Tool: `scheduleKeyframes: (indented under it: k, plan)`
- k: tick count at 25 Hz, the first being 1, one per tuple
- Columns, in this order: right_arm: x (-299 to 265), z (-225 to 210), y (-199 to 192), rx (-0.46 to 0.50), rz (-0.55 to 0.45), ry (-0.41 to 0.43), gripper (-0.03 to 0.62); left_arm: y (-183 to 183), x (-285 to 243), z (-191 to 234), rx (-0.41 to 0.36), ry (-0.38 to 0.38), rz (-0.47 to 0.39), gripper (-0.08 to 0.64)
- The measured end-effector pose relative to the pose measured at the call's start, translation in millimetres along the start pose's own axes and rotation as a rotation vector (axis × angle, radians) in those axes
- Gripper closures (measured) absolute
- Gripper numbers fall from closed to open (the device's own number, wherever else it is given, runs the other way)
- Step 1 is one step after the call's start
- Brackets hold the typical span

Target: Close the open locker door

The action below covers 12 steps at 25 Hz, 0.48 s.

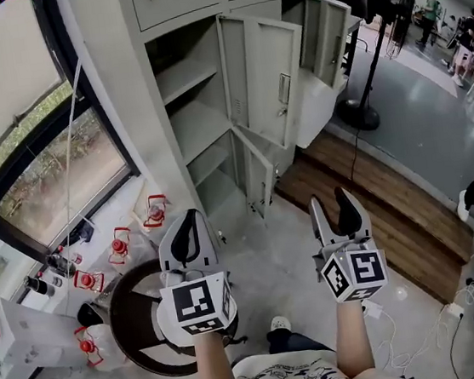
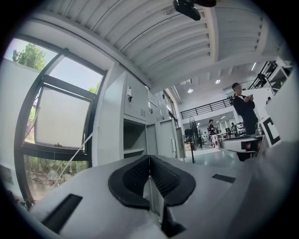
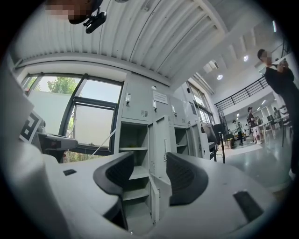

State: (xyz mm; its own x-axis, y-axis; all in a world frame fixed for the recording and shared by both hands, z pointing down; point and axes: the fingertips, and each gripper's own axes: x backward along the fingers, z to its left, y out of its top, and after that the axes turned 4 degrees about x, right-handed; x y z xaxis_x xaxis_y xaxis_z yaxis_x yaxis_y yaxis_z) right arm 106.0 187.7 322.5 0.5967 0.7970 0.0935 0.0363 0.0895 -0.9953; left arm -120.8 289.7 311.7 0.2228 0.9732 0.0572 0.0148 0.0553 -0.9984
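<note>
A bank of grey lockers (image 1: 199, 86) stands ahead, to the right of a window. Its tall upper door (image 1: 264, 74) hangs wide open, showing bare shelves. A small lower door (image 1: 256, 173) beneath it is open too, and another door (image 1: 327, 36) stands open farther right. My left gripper (image 1: 187, 233) is held low in front of the lockers, shut on nothing, well short of them. My right gripper (image 1: 336, 211) is open and empty, also apart from the doors. The right gripper view looks between the open jaws (image 3: 150, 168) at the tall door (image 3: 160, 144). In the left gripper view the shut pads (image 2: 149, 161) meet below the lockers (image 2: 135, 140).
A dark round stool (image 1: 142, 325) sits by my left gripper, with red-capped bottles (image 1: 119, 242) along the window sill (image 1: 67, 205). A floor fan's stand (image 1: 360, 109) is right of the lockers. A wooden floor strip (image 1: 376, 202), cables (image 1: 458, 312) and distant people (image 1: 429, 6) are on the right.
</note>
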Motion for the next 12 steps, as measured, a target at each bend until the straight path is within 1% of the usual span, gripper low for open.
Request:
scheduleKeyframes:
  k: [5,12]
  plan:
    - [-35,-33,-6,-0.018,-0.004,0.041,0.374,0,-31,-13,-0.002,0.047,-0.005,0.556]
    - [-69,-53,-11,-0.026,-0.001,0.078,0.374,0,-54,-16,-0.020,0.088,0.010,0.557]
